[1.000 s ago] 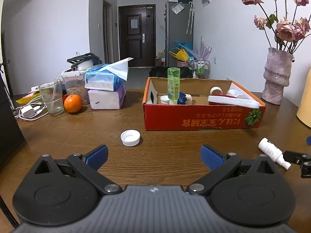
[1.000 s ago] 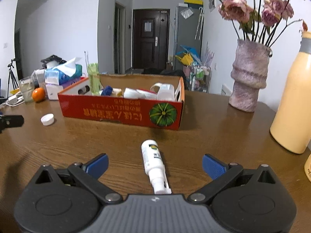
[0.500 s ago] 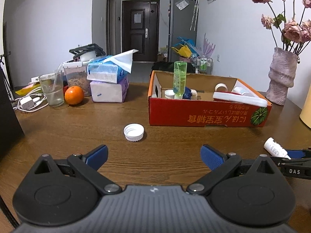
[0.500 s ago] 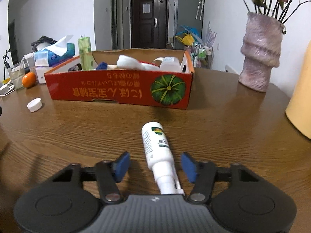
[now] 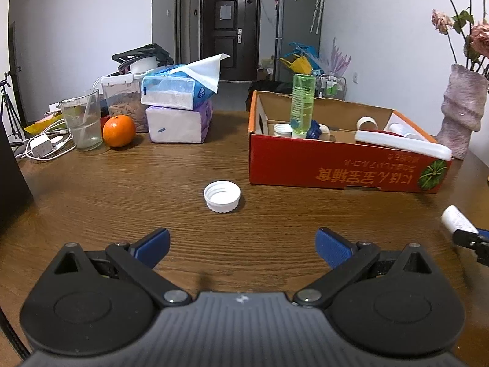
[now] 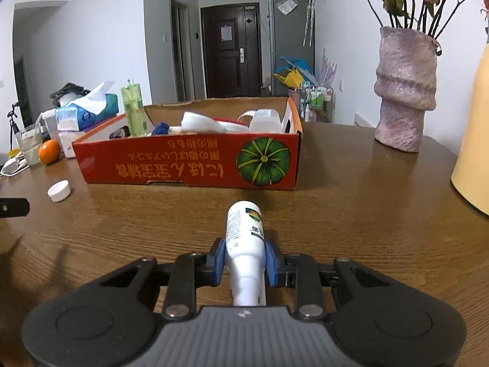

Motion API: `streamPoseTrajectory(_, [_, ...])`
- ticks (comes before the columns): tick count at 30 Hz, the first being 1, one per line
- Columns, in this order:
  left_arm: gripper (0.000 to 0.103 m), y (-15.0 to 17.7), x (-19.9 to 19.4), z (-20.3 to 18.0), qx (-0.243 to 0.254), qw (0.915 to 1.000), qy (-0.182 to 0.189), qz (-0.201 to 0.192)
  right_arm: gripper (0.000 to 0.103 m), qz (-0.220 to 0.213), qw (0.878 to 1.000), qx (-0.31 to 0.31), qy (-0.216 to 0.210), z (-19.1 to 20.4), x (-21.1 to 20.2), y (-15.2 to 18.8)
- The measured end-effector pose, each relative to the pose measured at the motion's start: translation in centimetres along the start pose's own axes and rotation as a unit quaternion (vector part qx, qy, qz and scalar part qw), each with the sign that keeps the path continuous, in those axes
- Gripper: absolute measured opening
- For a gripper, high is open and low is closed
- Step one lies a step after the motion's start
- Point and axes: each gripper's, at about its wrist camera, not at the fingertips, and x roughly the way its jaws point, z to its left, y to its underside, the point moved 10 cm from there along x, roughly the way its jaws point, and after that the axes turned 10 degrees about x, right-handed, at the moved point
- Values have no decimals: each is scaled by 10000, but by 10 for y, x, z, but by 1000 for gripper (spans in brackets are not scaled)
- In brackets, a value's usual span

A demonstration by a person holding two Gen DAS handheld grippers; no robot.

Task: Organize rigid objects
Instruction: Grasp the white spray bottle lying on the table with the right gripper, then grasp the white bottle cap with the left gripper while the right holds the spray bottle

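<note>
We are in the pick-up step on two fronts. Our right gripper (image 6: 244, 261) has its blue pads pressed on both sides of the white spray bottle (image 6: 244, 235), gripping it at the shoulder where the body narrows to the neck. The nozzle points back toward the gripper body and the flat base points ahead, toward the red cardboard box (image 6: 189, 165). The bottle seems to lie on the wooden table (image 6: 351, 229); we cannot tell whether it has left the surface.

From here the right side, as we judge it, calls for a lift clear of the tabletop, a carry straight ahead over the near wall of the box, and a release among the items already inside — the green bottle (image 5: 302, 104) stands upright at its far left, so a drop toward the middle looks safer.

Our left gripper (image 5: 243, 244) is spread wide with nothing between its pads, hovering low over the table. The white cap (image 5: 222, 196) lies open side up, ahead of it and slightly left of its centre line, apart from both pads. That side needs a short advance so the cap sits between the pads before closing.

Both grippers point forward and tilt down toward the table — the right one shows at the far right edge of the left view.
</note>
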Motion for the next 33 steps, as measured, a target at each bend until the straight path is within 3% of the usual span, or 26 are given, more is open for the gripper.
streamPoseTrajectory(26, [103,-18,72,26,-54,9991,-229,356,27,-588,9978,237,198,-5,-11,-17])
streamPoseTrajectory(33, [95,-20,91,29,-40,9986,-208,487,27,-625,9974,246,246,-3,-9,-17])
